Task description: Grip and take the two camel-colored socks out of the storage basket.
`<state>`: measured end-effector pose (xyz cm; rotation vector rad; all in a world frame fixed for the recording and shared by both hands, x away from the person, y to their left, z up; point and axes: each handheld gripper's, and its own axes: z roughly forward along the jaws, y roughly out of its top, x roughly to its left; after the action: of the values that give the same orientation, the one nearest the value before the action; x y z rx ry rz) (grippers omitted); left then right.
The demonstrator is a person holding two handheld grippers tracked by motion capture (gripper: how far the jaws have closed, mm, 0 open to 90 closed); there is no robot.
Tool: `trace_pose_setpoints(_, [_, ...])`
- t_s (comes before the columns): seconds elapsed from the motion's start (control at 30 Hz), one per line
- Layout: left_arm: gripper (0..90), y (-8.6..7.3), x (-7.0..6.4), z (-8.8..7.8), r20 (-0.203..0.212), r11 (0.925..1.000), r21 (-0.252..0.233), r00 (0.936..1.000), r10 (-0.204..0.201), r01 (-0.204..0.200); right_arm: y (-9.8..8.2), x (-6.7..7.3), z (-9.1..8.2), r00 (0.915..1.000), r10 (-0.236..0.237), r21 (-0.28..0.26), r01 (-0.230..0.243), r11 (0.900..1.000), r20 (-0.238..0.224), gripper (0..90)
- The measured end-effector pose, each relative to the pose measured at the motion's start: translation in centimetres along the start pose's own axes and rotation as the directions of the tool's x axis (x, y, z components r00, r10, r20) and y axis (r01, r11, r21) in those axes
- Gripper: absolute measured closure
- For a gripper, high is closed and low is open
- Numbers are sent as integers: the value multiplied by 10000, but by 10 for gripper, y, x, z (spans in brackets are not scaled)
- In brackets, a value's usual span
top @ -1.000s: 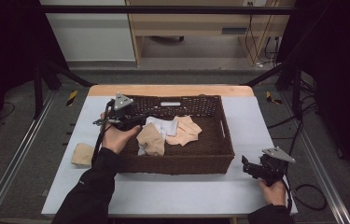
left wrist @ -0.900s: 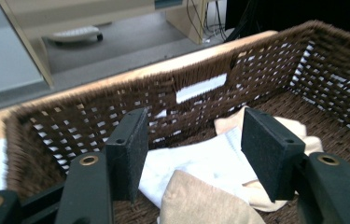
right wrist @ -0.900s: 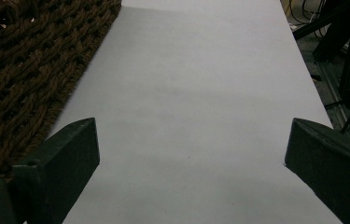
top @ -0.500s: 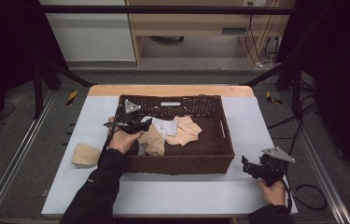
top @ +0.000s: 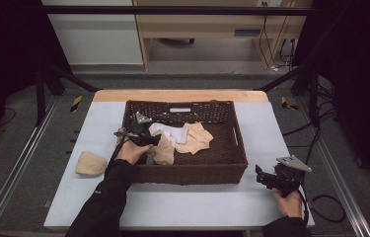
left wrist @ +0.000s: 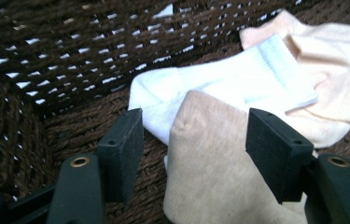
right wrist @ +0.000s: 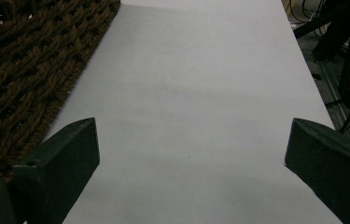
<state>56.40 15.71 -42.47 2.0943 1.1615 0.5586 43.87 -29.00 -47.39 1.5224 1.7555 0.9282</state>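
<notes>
Tan sock [top: 91, 163] lies alone on the white desk [top: 197, 207], left of the basket, apart from it. Wooden strip [top: 180, 95] along desk's far edge. Metal rails [top: 19, 168] flank the desk on the grey floor. Wooden cabinet [top: 197, 24] behind, cables [top: 328, 207] on the floor at right, yellow-black tape marks [top: 76, 102] near the far corners.

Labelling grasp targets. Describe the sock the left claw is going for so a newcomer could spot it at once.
Find the dark woven basket in the middle of the table. At its front left corner the left claw stands open around a tan sock. It is darker than the white sock behind it and the pale peach sock further right.
</notes>
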Motion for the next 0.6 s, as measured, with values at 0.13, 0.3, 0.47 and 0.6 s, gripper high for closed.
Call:
trace_pose_setpoints(0.13, [321, -2, 0, 3, -33, 9997, 218, 10000, 64, -63, 0, 0, 0, 10000, -1, 0, 1, 10000, -1, 34])
trace_pose_setpoints(0.3, [287, -5, 0, 9, 123, 9977, 674, 9999, -20, 11, 0, 0, 0, 10000, -37, 54, 37, 10000, -45, 35])
trace_pose_setpoints(0.47, [295, -7, 0, 12, 161, 9951, 986, 9998, 103, -118, 0, 0, 0, 10000, -18, 74, 19, 10000, -35, 35])
trace_pose_setpoints(0.6, [374, -7, -2, 12, 286, 9931, 1170, 9996, 83, -116, 0, 0, 0, 10000, -8, 35, 8, 10000, -65, 34])
